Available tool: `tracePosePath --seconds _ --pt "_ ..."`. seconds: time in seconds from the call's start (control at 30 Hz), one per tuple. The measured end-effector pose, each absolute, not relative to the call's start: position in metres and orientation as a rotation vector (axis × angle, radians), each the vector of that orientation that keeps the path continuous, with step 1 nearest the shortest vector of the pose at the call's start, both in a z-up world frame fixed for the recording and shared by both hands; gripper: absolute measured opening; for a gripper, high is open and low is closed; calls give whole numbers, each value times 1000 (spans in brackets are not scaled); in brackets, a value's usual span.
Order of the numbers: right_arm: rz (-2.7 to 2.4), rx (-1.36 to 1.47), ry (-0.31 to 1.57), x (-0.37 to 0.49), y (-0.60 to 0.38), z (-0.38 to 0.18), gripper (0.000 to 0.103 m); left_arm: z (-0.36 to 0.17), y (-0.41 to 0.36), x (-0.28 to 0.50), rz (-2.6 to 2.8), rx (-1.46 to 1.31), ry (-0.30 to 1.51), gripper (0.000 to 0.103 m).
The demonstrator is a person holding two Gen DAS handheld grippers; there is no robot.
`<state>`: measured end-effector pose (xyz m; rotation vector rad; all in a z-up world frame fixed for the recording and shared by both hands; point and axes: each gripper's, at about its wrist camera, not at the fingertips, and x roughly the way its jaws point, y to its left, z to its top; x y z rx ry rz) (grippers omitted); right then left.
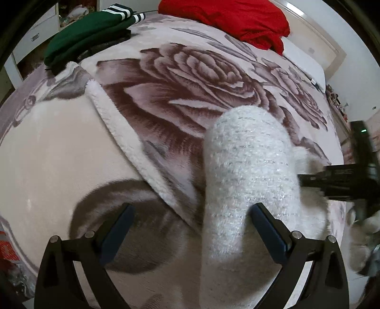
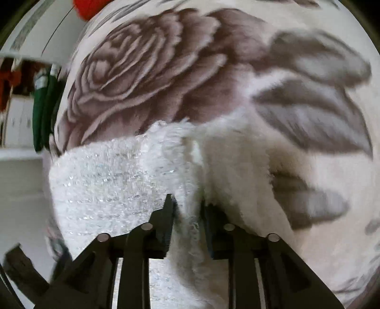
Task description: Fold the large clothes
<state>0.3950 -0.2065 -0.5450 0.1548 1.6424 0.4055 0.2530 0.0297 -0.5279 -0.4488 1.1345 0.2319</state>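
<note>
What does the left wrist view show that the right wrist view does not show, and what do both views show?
Only the left wrist view: the left claw wide open above the blanket, with one finger against the white fuzzy garment, and a folded edge of the blanket.
Only the right wrist view: the right claw pinching a fold of the white garment.
Both: the flower-pattern blanket, the white garment, green clothes and a red garment.
</note>
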Motion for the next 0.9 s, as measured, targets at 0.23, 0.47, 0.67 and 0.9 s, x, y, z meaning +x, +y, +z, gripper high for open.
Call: tracePosePath --seconds 0.23,0.47,0.67,0.9 --pt "560 169 1671 389 -227 -504 69 -533 56 231 202 -611 1141 101" --pt "562 240 1672 378 -282 -527 83 -553 57 221 -1 -920 1117 101" --pt "655 580 1786 382 -304 -613 88 -582 28 244 -159 -978 1147 99" --pt "819 804 1813 383 -295 -663 94 -572 21 259 -191 -879 1130 77"
